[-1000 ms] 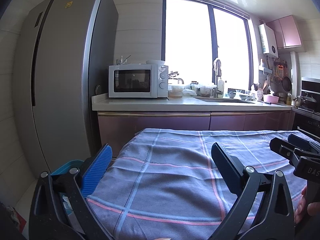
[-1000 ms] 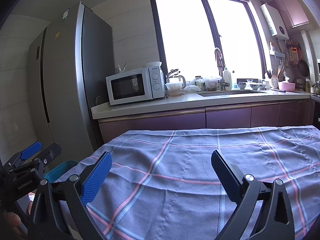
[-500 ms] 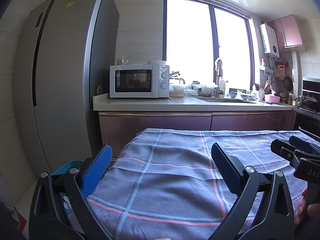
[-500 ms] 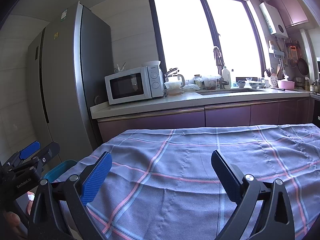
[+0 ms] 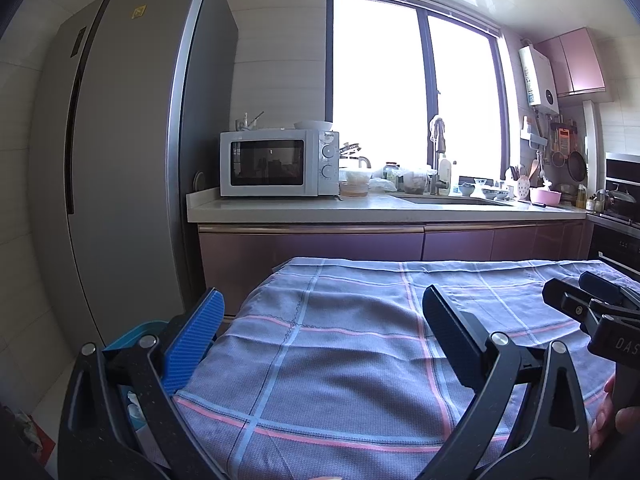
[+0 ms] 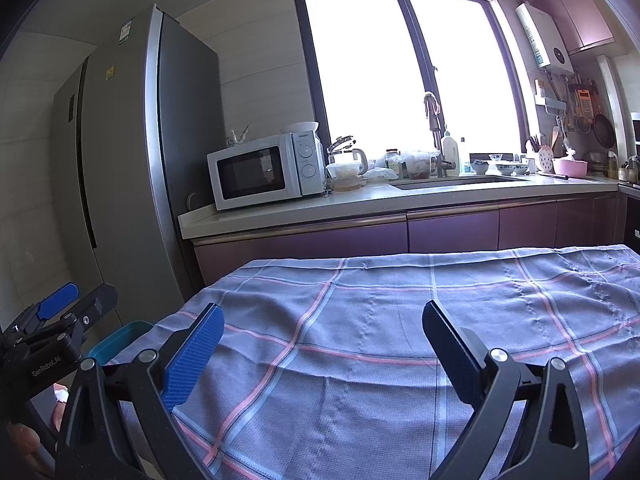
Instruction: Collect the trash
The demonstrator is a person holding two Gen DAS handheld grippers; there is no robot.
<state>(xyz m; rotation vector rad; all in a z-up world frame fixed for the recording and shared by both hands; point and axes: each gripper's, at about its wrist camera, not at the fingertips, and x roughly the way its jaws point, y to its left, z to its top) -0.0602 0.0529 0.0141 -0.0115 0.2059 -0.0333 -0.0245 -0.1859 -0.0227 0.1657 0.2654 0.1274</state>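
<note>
Plainly, both tools are hovering wide and empty over the checked cloth (image 5: 340, 360) covering the tabletop: the left tool (image 5: 320, 340) near its left edge, the right tool (image 6: 322, 344) beside it. No trash is showing on the cloth; a teal bin (image 5: 136, 330) is sitting just off the left edge, so scanning downward before reaching seems wise.

Table under a grey-blue checked cloth (image 5: 344, 344) with pink and blue stripes, its surface bare.

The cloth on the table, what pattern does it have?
The cloth is grey-purple with a check of pink and light blue lines, clearest in the right wrist view.
</note>
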